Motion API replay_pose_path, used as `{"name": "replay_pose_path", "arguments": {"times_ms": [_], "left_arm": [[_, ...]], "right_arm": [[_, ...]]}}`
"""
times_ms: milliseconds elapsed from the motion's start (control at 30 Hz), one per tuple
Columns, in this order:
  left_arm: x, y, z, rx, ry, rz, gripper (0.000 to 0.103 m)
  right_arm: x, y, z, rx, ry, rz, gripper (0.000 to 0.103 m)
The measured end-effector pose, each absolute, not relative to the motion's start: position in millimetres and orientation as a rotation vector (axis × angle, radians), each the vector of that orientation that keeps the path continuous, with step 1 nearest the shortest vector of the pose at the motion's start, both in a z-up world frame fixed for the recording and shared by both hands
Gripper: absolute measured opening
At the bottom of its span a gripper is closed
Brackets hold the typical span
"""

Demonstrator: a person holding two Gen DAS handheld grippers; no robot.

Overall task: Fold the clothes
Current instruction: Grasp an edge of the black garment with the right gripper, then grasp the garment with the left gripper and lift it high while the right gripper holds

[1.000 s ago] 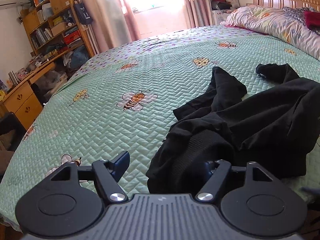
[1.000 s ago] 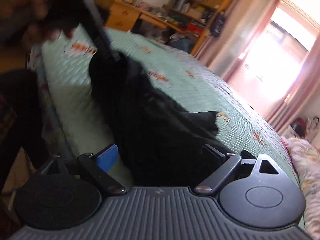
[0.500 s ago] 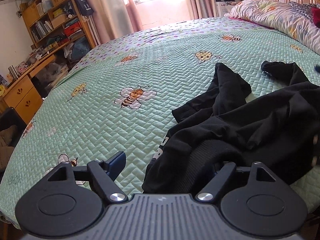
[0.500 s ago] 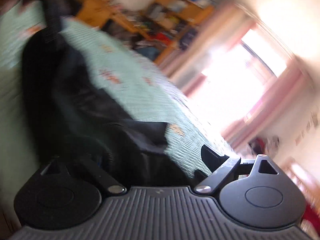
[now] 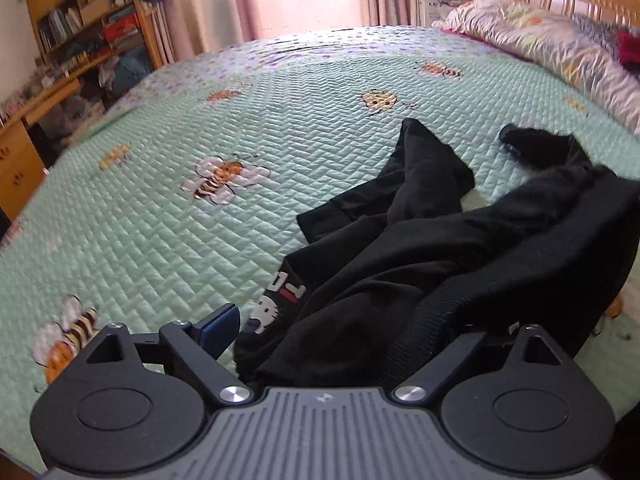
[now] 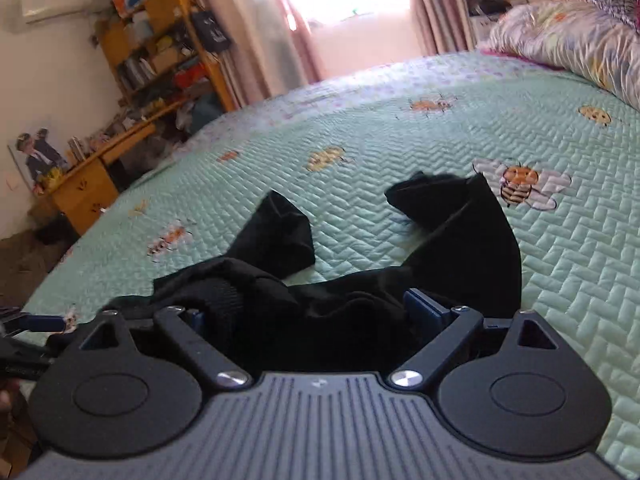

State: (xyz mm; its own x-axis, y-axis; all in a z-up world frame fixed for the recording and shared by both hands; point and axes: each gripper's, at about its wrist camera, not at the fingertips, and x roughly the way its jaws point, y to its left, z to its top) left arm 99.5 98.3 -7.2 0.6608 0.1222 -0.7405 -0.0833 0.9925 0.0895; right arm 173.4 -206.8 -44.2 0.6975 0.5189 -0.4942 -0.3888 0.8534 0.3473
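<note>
A black garment point(image 5: 460, 248) lies crumpled on the near right part of the bed point(image 5: 200, 128), one sleeve point(image 5: 404, 188) flung out toward the middle and another end point(image 5: 532, 146) reaching toward the pillows. A white print point(image 5: 276, 300) shows on a fold near its front edge.

The left claw point(image 5: 352, 332) stands apart, its blue-padded left finger point(image 5: 220, 326) over bare quilt and its right finger buried under the ribbed hem of the cloth. The right claw point(image 6: 316, 312) is also spread wide, with the bunched cloth heaped between its two blue pads; the pads do not pinch it.

The green quilt with bee pictures is bare to the left and far side of the garment, giving wide room there. A flowered duvet point(image 5: 552, 48) lies heaped along the headboard point(image 5: 576, 0) at far right. Beyond the bed's left edge stand a wooden desk point(image 6: 92, 172) and cluttered bookshelves point(image 6: 160, 44); what the shelves hold is too blurred to name. Pink curtains point(image 5: 248, 0) frame a bright window.
</note>
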Motion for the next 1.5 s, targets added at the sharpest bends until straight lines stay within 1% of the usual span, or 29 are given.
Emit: {"name": "replay_pose_path", "arguments": {"times_ms": [167, 333, 367, 400, 467, 600, 767, 867, 933, 967, 1000, 1033, 1067, 1100, 1200, 1367, 1500], "left_arm": [[97.8, 101.3, -1.4, 0.047, 0.814, 0.142, 0.091], [94.2, 107.9, 5.1, 0.035, 0.795, 0.177, 0.091], [93.4, 109.3, 6.1, 0.032, 0.792, 0.182, 0.091], [92.7, 110.9, 6.9, 0.029, 0.79, 0.186, 0.091], [91.8, 114.0, 8.0, 0.024, 0.788, 0.193, 0.091], [92.8, 117.1, 7.5, 0.012, 0.792, 0.198, 0.091], [90.8, 115.9, 4.9, 0.008, 0.793, 0.201, 0.091], [86.7, 118.7, 4.5, 0.004, 0.793, 0.207, 0.091], [84.2, 120.8, 4.6, 0.008, 0.793, 0.213, 0.091], [83.1, 121.4, 4.4, 0.013, 0.792, 0.217, 0.091], [82.3, 121.4, 3.7, 0.024, 0.791, 0.226, 0.091], [81.5, 121.1, 2.7, 0.037, 0.79, 0.237, 0.091], [80.6, 120.4, 1.9, 0.049, 0.787, 0.243, 0.092], [79.4, 119.1, 0.9, 0.058, 0.783, 0.242, 0.092], [73.1, 110.8, -2.6, 0.074, 0.768, 0.2, 0.093], [51.2, 81.6, -12.2, 0.204, 0.717, 0.109, 0.092], [25.8, 68.4, -15.7, 0.253, 0.684, -0.032, 0.092]], "right_arm": [[141.4, -215.6, -29.3, 0.17, 0.546, 0.588, 0.092], [166.9, -254.0, -19.3, 0.528, 0.569, 0.577, 0.092], [168.4, -257.6, -18.7, 0.542, 0.569, 0.549, 0.092], [166.6, -258.1, -16.7, 0.508, 0.557, 0.514, 0.092], [154.5, -247.0, -9.2, 0.336, 0.478, 0.486, 0.092], [111.2, -207.3, -4.2, -0.003, 0.339, 0.591, 0.092], [77.1, -140.1, -35.3, -0.476, 0.257, 0.622, 0.092], [92.7, -122.9, -55.8, -0.533, 0.283, 0.608, 0.091], [103.4, -117.9, -63.2, -0.528, 0.295, 0.601, 0.086], [107.9, -116.2, -65.0, -0.528, 0.296, 0.585, 0.072], [111.6, -114.6, -64.6, -0.531, 0.304, 0.564, 0.05], [114.0, -115.6, -61.4, -0.518, 0.307, 0.543, 0.038], [116.3, -116.8, -58.1, -0.504, 0.31, 0.522, 0.016], [116.0, -121.1, -52.3, -0.479, 0.301, 0.501, 0.014], [107.4, -133.7, -33.1, -0.427, 0.256, 0.448, 0.014], [92.8, -149.9, 0.9, -0.337, 0.196, 0.441, 0.014], [93.4, -161.9, 22.2, -0.231, 0.184, 0.452, 0.015]]}}
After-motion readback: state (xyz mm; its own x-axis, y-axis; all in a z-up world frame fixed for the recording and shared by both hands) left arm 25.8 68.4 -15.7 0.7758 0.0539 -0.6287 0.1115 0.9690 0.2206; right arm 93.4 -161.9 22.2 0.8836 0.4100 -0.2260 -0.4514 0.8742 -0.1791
